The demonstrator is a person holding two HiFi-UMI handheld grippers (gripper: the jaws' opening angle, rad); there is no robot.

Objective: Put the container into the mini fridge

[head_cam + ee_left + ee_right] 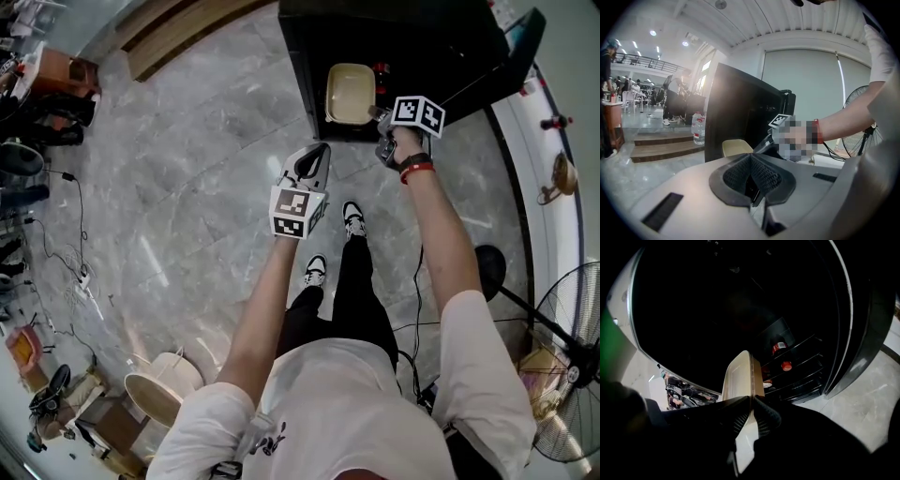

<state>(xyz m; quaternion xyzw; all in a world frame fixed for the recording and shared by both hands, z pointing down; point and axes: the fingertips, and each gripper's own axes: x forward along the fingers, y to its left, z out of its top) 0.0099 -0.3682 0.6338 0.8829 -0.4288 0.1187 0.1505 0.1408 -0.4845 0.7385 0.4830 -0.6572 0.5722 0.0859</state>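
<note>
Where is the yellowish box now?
In the head view the container is top centre, pinched at its edge by the right gripper, at the open mini fridge's mouth, with the left gripper below it.

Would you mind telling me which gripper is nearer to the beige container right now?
Right. The right gripper is clamped on the container, at the open mini fridge; the left gripper, shut and empty, hangs apart from it, nearer the person.
</note>
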